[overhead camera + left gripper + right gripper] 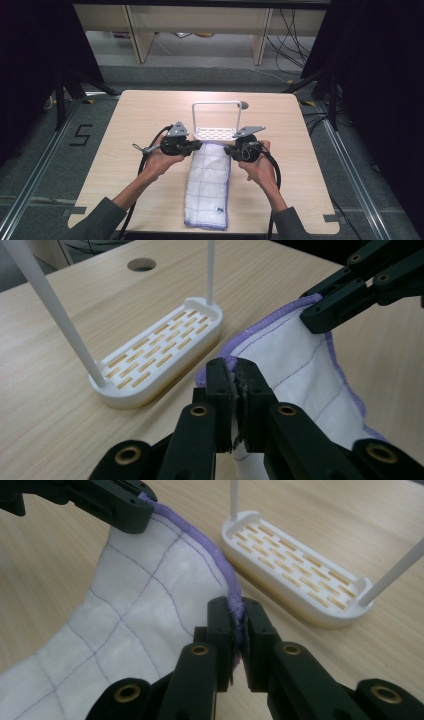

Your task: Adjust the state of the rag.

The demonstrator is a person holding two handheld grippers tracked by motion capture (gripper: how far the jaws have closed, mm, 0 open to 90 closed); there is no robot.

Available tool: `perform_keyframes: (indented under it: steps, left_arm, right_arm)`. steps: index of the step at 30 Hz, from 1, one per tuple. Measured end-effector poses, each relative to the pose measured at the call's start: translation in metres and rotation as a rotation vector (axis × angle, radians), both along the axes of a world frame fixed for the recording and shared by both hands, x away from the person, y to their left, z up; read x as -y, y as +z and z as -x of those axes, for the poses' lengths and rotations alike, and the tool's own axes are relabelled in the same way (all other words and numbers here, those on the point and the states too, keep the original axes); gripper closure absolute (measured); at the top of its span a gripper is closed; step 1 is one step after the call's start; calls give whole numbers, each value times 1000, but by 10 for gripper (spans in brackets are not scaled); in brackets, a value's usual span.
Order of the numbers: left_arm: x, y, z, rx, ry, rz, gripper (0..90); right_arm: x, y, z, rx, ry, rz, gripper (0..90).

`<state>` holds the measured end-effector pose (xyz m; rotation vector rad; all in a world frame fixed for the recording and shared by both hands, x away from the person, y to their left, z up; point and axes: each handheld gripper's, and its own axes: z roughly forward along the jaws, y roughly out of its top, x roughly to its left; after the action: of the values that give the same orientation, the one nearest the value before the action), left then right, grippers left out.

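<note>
A white cloth point(209, 182) with purple stitching and a purple hem lies lengthwise on the wooden table point(135, 115), its far end lifted. My left gripper point(198, 145) is shut on the cloth's far left corner point(226, 362). My right gripper point(227, 149) is shut on the far right corner, pinching the purple hem point(235, 602). Just beyond the cloth stands a white rack point(215, 132) with a slotted oval base point(157, 347) and a thin upright rail frame point(216, 103). In the left gripper view the right gripper point(312, 320) shows holding the opposite corner.
A round hole point(244, 105) is cut in the table behind the rack. Dark curtains flank both sides. Desk legs and cables stand on the floor beyond the far edge. Bare wood lies left and right of the cloth.
</note>
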<state>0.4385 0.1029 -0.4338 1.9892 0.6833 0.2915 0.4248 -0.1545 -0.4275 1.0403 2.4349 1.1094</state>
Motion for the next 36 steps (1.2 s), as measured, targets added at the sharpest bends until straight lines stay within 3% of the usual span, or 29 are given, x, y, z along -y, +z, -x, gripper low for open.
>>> perform_keyframes:
  steps: [1,2,5,7,8,11,12,16,22,28,36]
  left_arm:
    - [-1,3,2,7,-1,-2,851]
    - [-2,8,5,15,-13,5,852]
    - [-4,18,11,21,-19,-1,851]
    - [-4,21,12,15,-17,23,851]
    - [-4,23,13,10,-17,23,851]
    - [-4,28,15,15,-34,6,850]
    - [-3,30,15,16,-39,5,850]
    - [-5,36,15,12,-31,6,847]
    - [-6,46,17,8,-41,40,847]
    - [-3,59,24,39,-57,48,848]
    - [-3,68,25,59,-58,48,848]
  right_arm:
    - [1,5,2,-7,6,-3,848]
    - [1,6,3,19,10,-9,848]
    - [4,17,10,10,8,-17,848]
    - [5,21,12,7,3,-27,848]
    - [6,22,12,25,10,-29,848]
    - [6,27,14,16,1,-40,848]
    - [7,28,13,36,12,-35,848]
    - [6,35,16,39,21,-45,848]
    - [9,47,19,66,28,-79,847]
    - [13,57,24,95,50,-107,848]
    - [16,65,28,101,16,-117,847]
